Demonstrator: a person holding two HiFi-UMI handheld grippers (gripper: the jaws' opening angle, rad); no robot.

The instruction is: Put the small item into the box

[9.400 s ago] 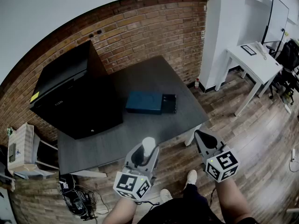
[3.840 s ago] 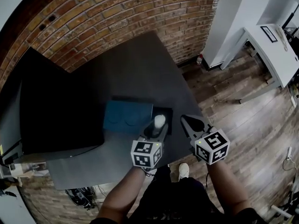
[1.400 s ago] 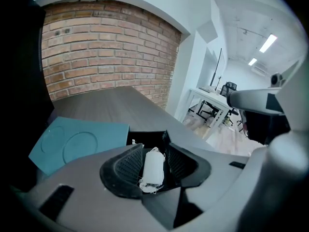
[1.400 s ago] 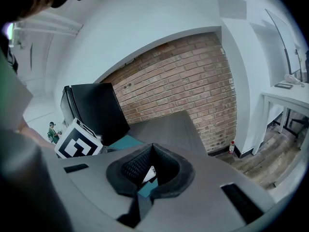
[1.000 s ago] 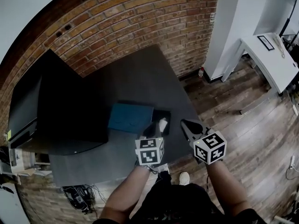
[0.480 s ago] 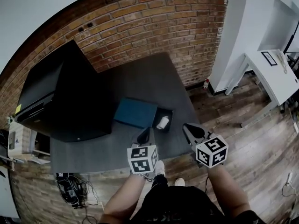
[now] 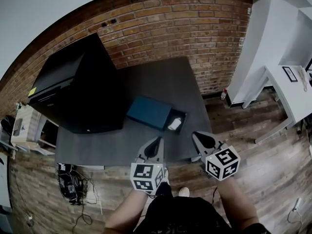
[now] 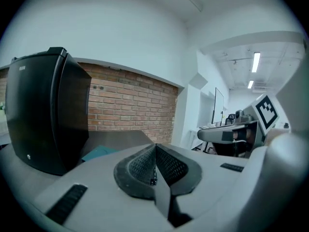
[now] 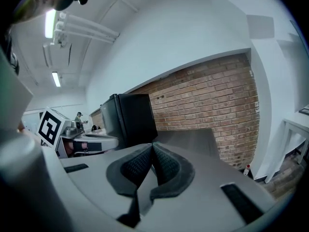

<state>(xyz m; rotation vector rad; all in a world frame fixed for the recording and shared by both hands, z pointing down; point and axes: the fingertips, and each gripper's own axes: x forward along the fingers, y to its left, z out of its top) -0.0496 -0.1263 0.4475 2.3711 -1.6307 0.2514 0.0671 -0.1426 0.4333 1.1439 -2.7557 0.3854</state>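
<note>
Closest to me, both grippers hang over the near edge of the table (image 7: 161, 79), marker cubes facing up at me. My left gripper (image 7: 156, 140) is fully closed w/ nothing in it; in the left gripper view its ribbed pads (image 8: 140, 166) meet at the tip. My right gripper (image 7: 198, 137) is the same, jaws together & empty, pads (image 9: 133, 168) touching. The 2 sit side by side, apart from each other. Just past their tips is the box (image 7: 148, 112), teal lid slid to the left, black compartment open at its right end. The small item (image 7: 174, 124), white, lies on its side inside that compartment, clear of both grippers. Left of the box, a big black unit (image 7: 78, 84) on the table. Behind it all, the brick wall (image 7: 185, 23); far right, a white desk (image 7: 292, 89) on the wood floor (image 7: 273, 165)
</note>
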